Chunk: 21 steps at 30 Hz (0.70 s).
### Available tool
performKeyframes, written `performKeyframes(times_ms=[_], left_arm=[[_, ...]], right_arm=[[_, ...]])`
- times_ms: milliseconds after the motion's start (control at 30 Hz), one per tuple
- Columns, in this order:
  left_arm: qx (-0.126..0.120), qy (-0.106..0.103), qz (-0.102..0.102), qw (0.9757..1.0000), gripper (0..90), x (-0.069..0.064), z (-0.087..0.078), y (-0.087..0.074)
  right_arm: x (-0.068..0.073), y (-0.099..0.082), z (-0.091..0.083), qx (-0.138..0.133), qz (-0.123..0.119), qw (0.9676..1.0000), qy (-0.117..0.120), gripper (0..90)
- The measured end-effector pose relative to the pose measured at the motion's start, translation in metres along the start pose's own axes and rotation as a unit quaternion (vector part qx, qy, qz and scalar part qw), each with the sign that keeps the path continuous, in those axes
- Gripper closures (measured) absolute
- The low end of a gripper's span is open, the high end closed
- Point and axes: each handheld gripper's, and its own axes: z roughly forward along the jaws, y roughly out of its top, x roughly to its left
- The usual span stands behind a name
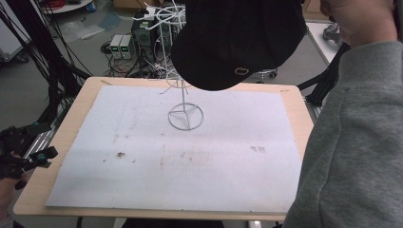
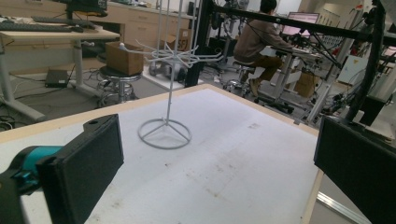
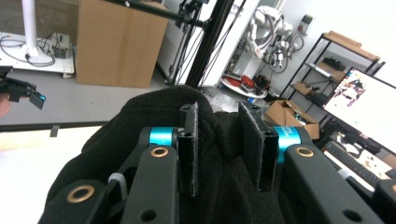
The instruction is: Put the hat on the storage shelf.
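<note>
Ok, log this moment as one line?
right gripper: shut on black cap, held above wire stand | left gripper: open, at table's left edge

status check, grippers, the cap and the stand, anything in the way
Right gripper pinching a fold of the black cap, held in the air over the white wire stand. Left gripper open, empty, at the table's left edge. Nothing between cap and stand.

Right claw point(image 3: 226, 147) at centre, jaws pinching fold of black cap point(image 3: 140, 135); cap fabric bunched between pads point(image 3: 192, 140); left claw point(image 3: 21, 91) far off at left edge; white tabletop point(image 3: 28, 186) lower left; cardboard box point(image 3: 119, 42) and monitor point(image 3: 359, 107) behind.
</note>
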Motion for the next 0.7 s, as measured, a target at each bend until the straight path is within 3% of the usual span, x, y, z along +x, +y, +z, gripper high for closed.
performKeyframes(times_ms=[500, 700], left_arm=[[-0.003, 0.009, -0.003, 1.0000, 1.8, 0.004, -0.005, -0.001], [-0.004, 0.011, -0.003, 0.9999, 1.7, 0.004, -0.007, 0.000]], right_arm=[[-0.008, -0.004, 0.027, -0.010, -0.001, 0.9997, 0.021, 69.9], [-0.011, -0.016, 0.041, -0.006, 0.007, 0.9996, 0.025, 69.9]])
